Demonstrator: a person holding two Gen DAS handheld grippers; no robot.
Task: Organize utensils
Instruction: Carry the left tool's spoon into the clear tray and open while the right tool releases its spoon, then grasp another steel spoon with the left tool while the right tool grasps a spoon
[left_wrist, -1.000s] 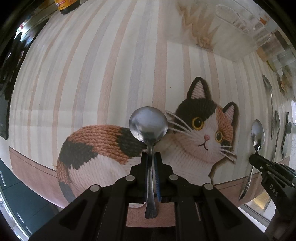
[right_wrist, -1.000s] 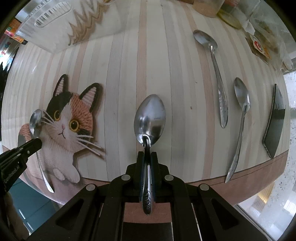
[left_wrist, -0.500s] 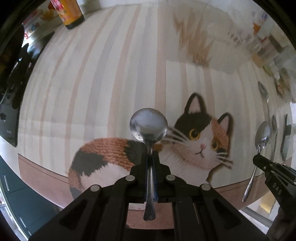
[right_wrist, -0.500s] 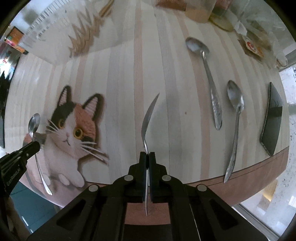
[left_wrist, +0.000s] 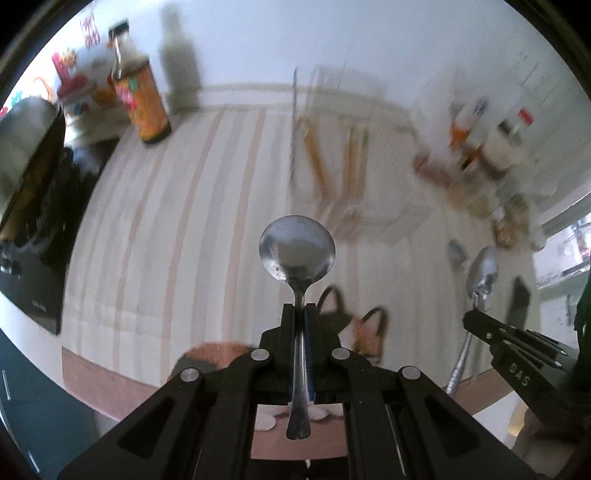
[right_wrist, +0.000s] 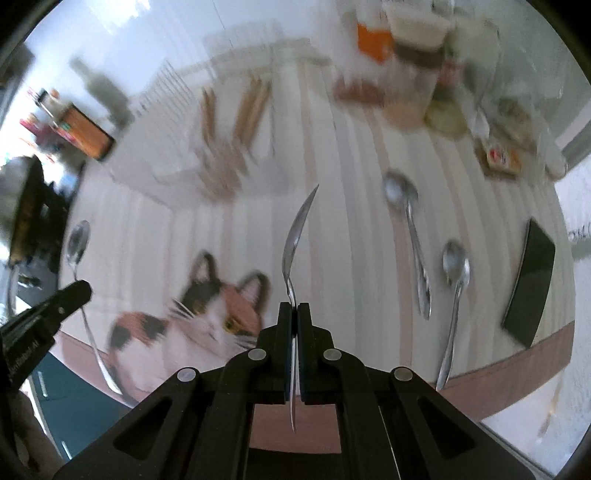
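My left gripper (left_wrist: 300, 308) is shut on the neck of a round-bowled steel spoon (left_wrist: 297, 249), held above the striped table mat. My right gripper (right_wrist: 294, 306) is shut on an oval steel spoon (right_wrist: 295, 236) turned edge-on, bowl pointing away. Each gripper shows in the other's view, the right gripper (left_wrist: 469, 317) with its spoon (left_wrist: 482, 271) and the left gripper (right_wrist: 83, 290) with its spoon (right_wrist: 77, 240). Two more spoons (right_wrist: 406, 206) (right_wrist: 456, 262) lie on the mat at the right. A clear utensil holder with wooden chopsticks (left_wrist: 332, 166) stands at the back, blurred.
A cat-shaped mat (right_wrist: 207, 314) lies near the table's front edge. A dark flat object (right_wrist: 530, 284) lies at the far right. An orange bottle (left_wrist: 142, 103) stands at the back left, jars and packets (left_wrist: 487, 147) at the back right. A dark stove (left_wrist: 29, 206) is left.
Both grippers have lifted and tilted up with their spoons, so the back of the table and the wall show. The right spoon stays edge-on, as half a second ago.
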